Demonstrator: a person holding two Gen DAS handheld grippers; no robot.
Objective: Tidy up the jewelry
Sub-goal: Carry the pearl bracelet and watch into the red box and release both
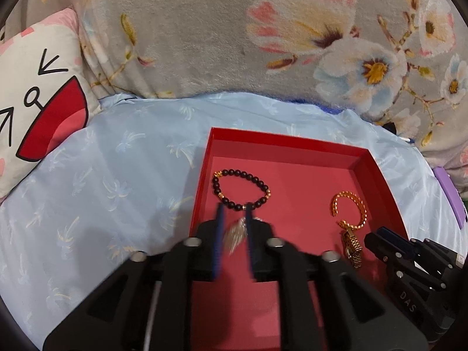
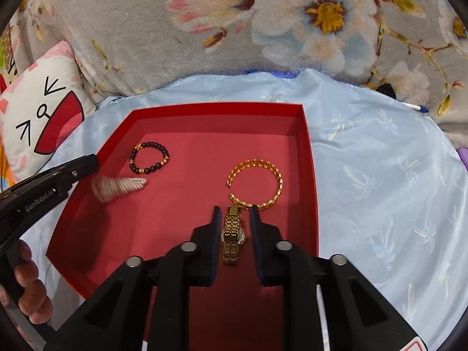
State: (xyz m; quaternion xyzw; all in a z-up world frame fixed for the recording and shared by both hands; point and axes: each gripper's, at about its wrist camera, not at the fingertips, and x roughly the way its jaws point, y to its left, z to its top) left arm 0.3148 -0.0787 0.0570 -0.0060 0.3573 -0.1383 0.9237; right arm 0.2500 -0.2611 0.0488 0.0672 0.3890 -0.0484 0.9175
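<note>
A red tray (image 2: 310,158) sits on a pale blue sheet (image 2: 380,158), backed by a grey flowered blanket (image 2: 131,29) and a cartoon pillow (image 2: 44,111). Inside lie a bead bracelet (image 2: 149,158), a gold bangle (image 2: 256,184) and a gold watch (image 2: 232,235). The right tongs (image 2: 234,216) stand open astride the watch, not touching it. The left tongs (image 1: 234,213) are open around a blurred silver pendant (image 1: 235,232); whether they grip it, I cannot tell.

Two bracelets (image 2: 149,158) (image 2: 257,184), one watch (image 2: 232,238), one pendant (image 2: 122,188)
</note>
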